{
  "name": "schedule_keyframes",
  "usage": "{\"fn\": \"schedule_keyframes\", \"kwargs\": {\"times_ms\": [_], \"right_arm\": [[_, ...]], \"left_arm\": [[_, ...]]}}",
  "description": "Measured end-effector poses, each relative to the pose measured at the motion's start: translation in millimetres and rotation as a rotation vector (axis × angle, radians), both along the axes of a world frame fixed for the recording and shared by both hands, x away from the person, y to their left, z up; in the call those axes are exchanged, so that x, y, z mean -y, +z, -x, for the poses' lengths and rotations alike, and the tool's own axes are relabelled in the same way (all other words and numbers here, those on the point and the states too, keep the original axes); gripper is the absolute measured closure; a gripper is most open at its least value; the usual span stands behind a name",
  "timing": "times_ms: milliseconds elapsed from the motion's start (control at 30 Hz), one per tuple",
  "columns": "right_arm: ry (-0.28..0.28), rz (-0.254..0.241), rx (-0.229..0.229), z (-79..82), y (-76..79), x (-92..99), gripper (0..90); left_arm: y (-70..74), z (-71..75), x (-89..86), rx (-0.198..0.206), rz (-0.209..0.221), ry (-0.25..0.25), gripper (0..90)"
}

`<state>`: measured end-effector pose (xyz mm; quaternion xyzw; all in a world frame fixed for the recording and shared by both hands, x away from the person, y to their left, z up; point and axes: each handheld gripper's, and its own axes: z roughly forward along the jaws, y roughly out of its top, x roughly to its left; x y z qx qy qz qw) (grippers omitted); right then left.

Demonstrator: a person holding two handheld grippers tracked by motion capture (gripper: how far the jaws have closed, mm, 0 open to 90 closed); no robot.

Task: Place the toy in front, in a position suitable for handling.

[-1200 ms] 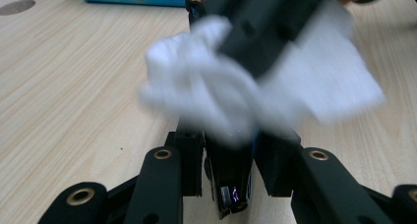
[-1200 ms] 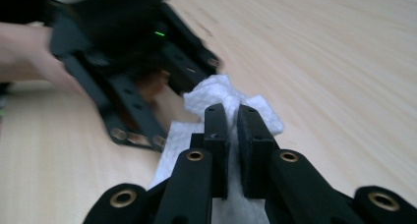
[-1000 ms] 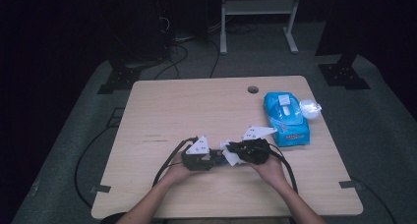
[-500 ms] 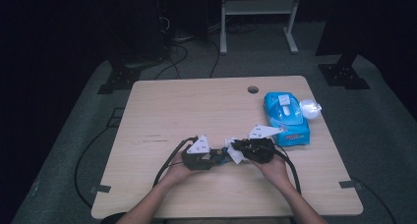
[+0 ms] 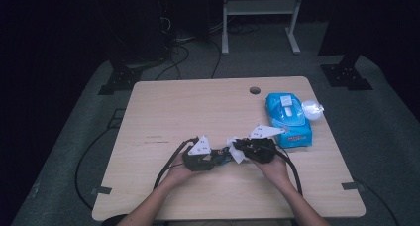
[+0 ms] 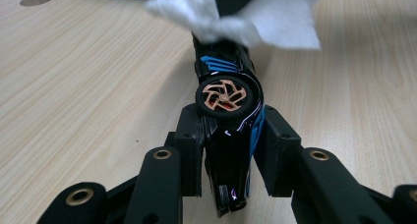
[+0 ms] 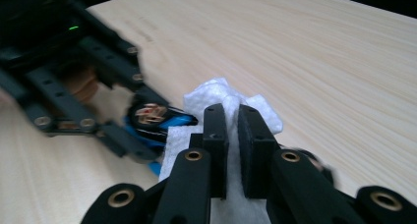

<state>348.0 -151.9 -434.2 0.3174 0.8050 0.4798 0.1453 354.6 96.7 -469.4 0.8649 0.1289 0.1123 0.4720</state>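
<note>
A black toy car with blue stripes and copper wheels (image 6: pixel 227 111) lies on its side between the pads of my left gripper (image 6: pixel 227 155), which is shut on it. My right gripper (image 7: pixel 232 135) is shut on a crumpled white wipe (image 7: pixel 221 98), whose bunched end rests on the far end of the toy car (image 7: pixel 157 118). In the high view the two grippers meet near the table's front middle, the left gripper (image 5: pixel 214 159) pointing right and the right gripper (image 5: pixel 238 147) pointing left, with the white wipe (image 5: pixel 236 150) between them.
A blue wipes pack (image 5: pixel 288 118) lies on the wooden table (image 5: pixel 198 102) at the right, a small clear plastic piece (image 5: pixel 312 108) beside it. A round cable hole (image 5: pixel 254 90) sits near the far edge. Black cables (image 5: pixel 168 164) trail from both grippers.
The right gripper and its wipe have shifted slightly over the car. The left gripper has stayed put.
</note>
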Motion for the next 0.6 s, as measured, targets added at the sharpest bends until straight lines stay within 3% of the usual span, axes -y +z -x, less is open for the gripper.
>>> {"fn": "schedule_keyframes", "kwargs": {"times_ms": [67, 233, 267, 333, 433, 500, 533, 567, 600], "right_arm": [[-0.002, -0.015, -0.006, -1.2, -0.7, -0.1, 82.3], [0.088, -0.047, -0.020, 3.8, -1.3, -21.6, 82.3], [0.125, -0.014, 0.006, 7.1, 0.2, -32.0, 82.2], [0.134, 0.005, 0.017, 8.2, 1.4, -34.4, 82.2], [0.087, 0.043, 0.037, 4.8, 2.2, -22.6, 82.2], [0.064, 0.047, 0.035, 2.9, 2.2, -16.5, 82.2], [0.017, 0.048, 0.038, -1.8, 1.7, -2.9, 82.2], [0.017, 0.048, 0.038, -1.8, 1.7, -2.9, 82.2], [-0.019, 0.035, 0.021, -5.7, 2.0, 9.4, 82.2]], "left_arm": [[0.0, 0.0, 0.1, 0.002, -0.003, -0.003, 65.6], [-0.4, -0.5, -0.3, -0.002, 0.000, -0.005, 65.6], [0.0, 0.1, -0.2, -0.004, -0.003, -0.002, 65.6], [0.2, 0.2, -0.4, -0.006, -0.002, -0.001, 65.7], [0.2, 0.0, -0.7, -0.005, -0.001, -0.004, 65.9], [0.2, -0.2, -0.9, -0.004, -0.003, -0.004, 65.8], [0.1, -0.2, -1.0, -0.003, -0.003, -0.003, 65.8], [0.0, -0.4, -1.0, -0.004, -0.001, -0.003, 65.8], [-0.2, -0.6, -1.1, -0.004, 0.001, -0.003, 65.7]]}}
